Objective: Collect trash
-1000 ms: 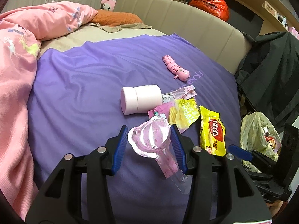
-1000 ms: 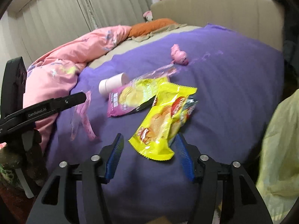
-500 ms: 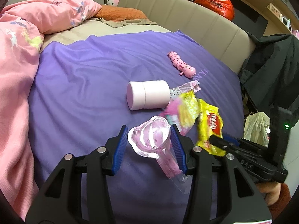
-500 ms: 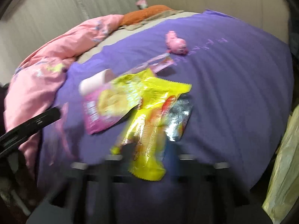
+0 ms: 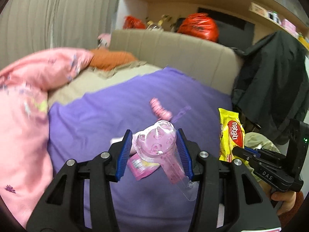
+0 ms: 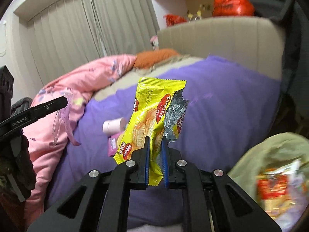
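Our right jaws [image 6: 155, 160] are closing on the yellow wrapper's [image 6: 152, 116] lower end, lifted above the bed [image 6: 222, 100]; the left gripper [image 5: 154, 150] clamps a clear pink blister pack [image 5: 156, 145]. Both feel light; the wrapper limp and crinkly, the pack stiffer, best pinched across its dome.

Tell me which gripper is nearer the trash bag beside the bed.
Right. The right gripper, closing on the yellow wafer wrapper, is beside the trash bag. The left gripper, holding clear pink packaging, is over the bed, farther away.
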Tool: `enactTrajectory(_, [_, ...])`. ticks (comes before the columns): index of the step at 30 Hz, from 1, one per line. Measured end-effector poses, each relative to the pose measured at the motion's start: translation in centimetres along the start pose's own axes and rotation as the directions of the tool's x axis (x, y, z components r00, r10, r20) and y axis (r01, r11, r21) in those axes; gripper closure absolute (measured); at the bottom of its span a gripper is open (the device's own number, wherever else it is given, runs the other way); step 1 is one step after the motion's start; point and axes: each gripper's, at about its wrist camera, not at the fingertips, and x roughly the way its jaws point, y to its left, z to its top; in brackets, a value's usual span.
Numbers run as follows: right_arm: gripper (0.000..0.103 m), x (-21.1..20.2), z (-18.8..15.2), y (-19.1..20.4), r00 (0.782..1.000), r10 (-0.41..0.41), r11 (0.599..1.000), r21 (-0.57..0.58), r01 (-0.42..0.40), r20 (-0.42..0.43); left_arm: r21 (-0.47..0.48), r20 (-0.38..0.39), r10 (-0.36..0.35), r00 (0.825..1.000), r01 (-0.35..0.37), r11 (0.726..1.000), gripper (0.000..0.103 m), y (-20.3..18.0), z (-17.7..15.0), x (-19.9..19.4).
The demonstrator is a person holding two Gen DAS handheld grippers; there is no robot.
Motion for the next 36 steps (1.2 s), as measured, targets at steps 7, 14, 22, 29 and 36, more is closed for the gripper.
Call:
enactTrajectory(7, [0.091,-8.2,-0.4,-4.4,0.99,-0.101,0.994,-0.022,0.104,0.103,0.123,0.029,-0.074,0.997,0.07,0.99,0.059,-10.0,1.1,-1.5])
enactTrajectory(14, [0.091,-15.7,-2.2,-10.2,0.961,-0.223,0.975,0.018,0.223,0.163,0.194,-0.011,-0.195,0.981,0.194,0.962,0.059,-18.9,0.3,-0.4])
enactTrajectory(22, [0.091,-20.5,-5.3,-17.2,0.921,-0.356,0.933,0.12,0.34,0.158,0.22,-0.081,-0.382,0.921,0.39,0.894,0.059,-26.9,-0.5,3.4])
enactTrajectory(29, [0.091,-18.9,-6.8,-20.6,0.933,-0.357,0.93,0.119,0.349,0.05,0.309,-0.245,-0.359,0.9,0.424,0.851,0.059,-32.7,-3.7,9.5])
enactTrajectory(36, [0.091,-13.1,-7.9,-20.9,0.946,-0.311,0.949,0.025,0.314,-0.097,0.339,-0.38,-0.248,0.891,0.384,0.859,0.059,-33.0,-7.7,14.4])
